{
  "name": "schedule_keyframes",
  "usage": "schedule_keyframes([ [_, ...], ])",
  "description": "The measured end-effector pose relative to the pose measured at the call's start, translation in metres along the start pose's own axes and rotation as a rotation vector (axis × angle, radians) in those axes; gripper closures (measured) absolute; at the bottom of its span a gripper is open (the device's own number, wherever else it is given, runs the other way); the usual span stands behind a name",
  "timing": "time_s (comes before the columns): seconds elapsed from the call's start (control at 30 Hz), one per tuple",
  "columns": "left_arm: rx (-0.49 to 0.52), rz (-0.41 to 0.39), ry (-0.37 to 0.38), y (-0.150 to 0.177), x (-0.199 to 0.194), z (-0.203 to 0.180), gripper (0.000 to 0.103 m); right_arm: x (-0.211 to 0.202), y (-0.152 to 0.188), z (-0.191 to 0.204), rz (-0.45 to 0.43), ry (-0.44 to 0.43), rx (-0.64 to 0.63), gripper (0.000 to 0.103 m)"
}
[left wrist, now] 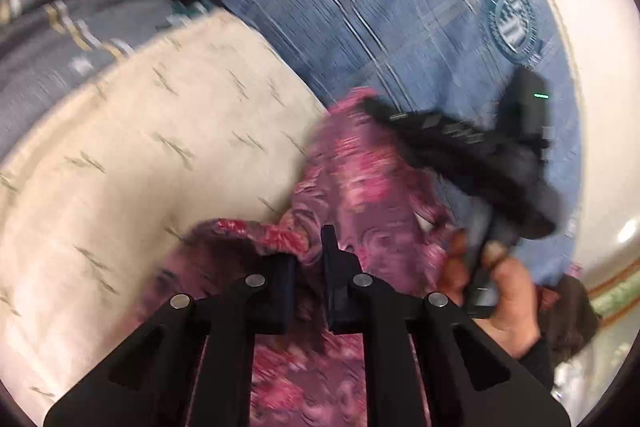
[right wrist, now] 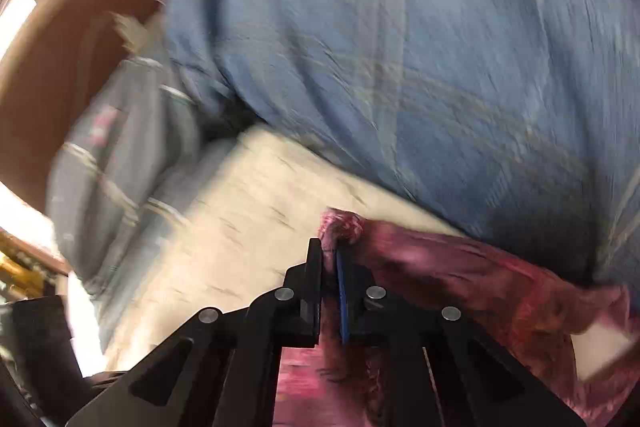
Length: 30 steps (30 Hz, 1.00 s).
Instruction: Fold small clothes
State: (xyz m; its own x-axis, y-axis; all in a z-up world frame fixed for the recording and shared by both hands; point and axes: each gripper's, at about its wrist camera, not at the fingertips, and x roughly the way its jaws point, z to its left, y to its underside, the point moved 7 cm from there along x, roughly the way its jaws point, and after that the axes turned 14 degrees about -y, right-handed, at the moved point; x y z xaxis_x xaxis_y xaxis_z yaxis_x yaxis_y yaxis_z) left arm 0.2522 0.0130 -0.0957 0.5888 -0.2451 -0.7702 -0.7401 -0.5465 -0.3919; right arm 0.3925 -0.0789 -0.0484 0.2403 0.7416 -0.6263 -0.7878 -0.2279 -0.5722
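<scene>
1. Looking along the left gripper [left wrist: 310, 259] in the left wrist view: its fingers stand nearly together with a fold of the pink garment [left wrist: 360, 187] pinched between them, so it has hold of an edge; the garment hangs and bunches in front of it over the cream sheet [left wrist: 160, 147]; beyond lies a blue quilt [left wrist: 380, 7] with a round emblem, and a grey pillow [left wrist: 60, 7] at upper left; the right gripper [left wrist: 400, 123] shows at right, held by the person's hand [left wrist: 500, 287], its tip reaching into the same garment, though blur hides how its jaws stand from here.

2. Turning to the right wrist view: the right gripper [right wrist: 330, 267] is closed down to a thin gap on a bunched corner of the garment [right wrist: 460, 259]; cloth trails away to the right and below, over the sheet [right wrist: 240, 207] and against the quilt [right wrist: 400, 47]; the picture is smeared, so the motion looks brisk.

3. Judging the step: both grippers appear to hold edges, ready to spread or fold; to do it well, keep both pinches firm, draw the two corners apart until the cloth is taut and flat, lay it on the sheet and not on the quilt's slope, then bring edge to edge squarely; slowing down would help keep the thin fabric from slipping out.
</scene>
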Motion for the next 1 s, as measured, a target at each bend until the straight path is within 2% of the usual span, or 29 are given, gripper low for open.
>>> schedule_keyframes([
  [0.07,0.007,-0.012,-0.063,-0.002,0.004,0.006,0.094,0.000,-0.005,-0.012,-0.044,0.019,0.042,0.097],
  [0.13,0.005,0.014,-0.104,-0.001,0.013,0.013,0.094,0.020,0.006,-0.035,0.009,0.065,0.128,0.096],
  [0.17,-0.002,0.029,-0.102,0.000,0.016,0.015,0.094,0.036,0.020,-0.047,0.076,0.113,0.159,0.095],
  [0.2,-0.005,0.030,-0.100,-0.001,0.015,0.016,0.094,0.043,0.029,-0.051,0.098,0.155,0.155,0.091],
  [0.3,0.010,0.006,-0.094,-0.002,0.006,0.012,0.091,0.015,0.036,-0.035,-0.026,0.129,0.154,0.088],
  [0.37,0.027,-0.005,-0.075,-0.001,-0.002,0.008,0.081,-0.026,0.049,-0.024,-0.107,0.098,0.185,0.086],
  [0.4,0.037,-0.007,-0.047,0.002,-0.006,0.001,0.071,-0.050,0.058,-0.021,-0.150,0.087,0.191,0.083],
  [0.47,0.074,-0.017,0.003,0.008,-0.014,-0.011,0.059,-0.109,0.084,-0.019,-0.235,0.106,0.212,0.070],
  [0.5,0.095,-0.022,0.016,0.010,-0.016,-0.017,0.050,-0.134,0.095,-0.023,-0.258,0.129,0.229,0.060],
  [0.53,0.118,-0.024,0.024,0.013,-0.017,-0.023,0.047,-0.164,0.113,-0.031,-0.295,0.167,0.259,0.057],
  [0.6,0.149,-0.008,0.040,0.015,-0.016,-0.029,0.045,-0.231,0.152,-0.058,-0.355,0.261,0.350,0.055],
  [0.67,0.153,0.030,0.024,0.016,-0.006,-0.029,0.045,-0.282,0.195,-0.084,-0.394,0.340,0.451,0.055],
  [0.77,0.116,0.094,0.002,0.021,0.009,-0.025,0.045,-0.312,0.242,-0.112,-0.427,0.365,0.581,0.055],
  [0.87,0.110,0.110,-0.021,0.023,0.013,-0.027,0.046,-0.294,0.259,-0.118,-0.439,0.265,0.619,0.055],
  [0.9,0.125,0.114,-0.038,0.023,0.013,-0.031,0.047,-0.286,0.258,-0.116,-0.424,0.266,0.592,0.061],
  [0.93,0.138,0.118,-0.050,0.022,0.012,-0.034,0.053,-0.280,0.254,-0.112,-0.402,0.270,0.541,0.082],
  [0.97,0.147,0.113,-0.044,0.020,0.009,-0.038,0.059,-0.271,0.247,-0.106,-0.380,0.257,0.485,0.099],
  [1.0,0.173,0.098,-0.039,0.017,0.003,-0.043,0.065,-0.270,0.238,-0.098,-0.387,0.241,0.440,0.097],
])
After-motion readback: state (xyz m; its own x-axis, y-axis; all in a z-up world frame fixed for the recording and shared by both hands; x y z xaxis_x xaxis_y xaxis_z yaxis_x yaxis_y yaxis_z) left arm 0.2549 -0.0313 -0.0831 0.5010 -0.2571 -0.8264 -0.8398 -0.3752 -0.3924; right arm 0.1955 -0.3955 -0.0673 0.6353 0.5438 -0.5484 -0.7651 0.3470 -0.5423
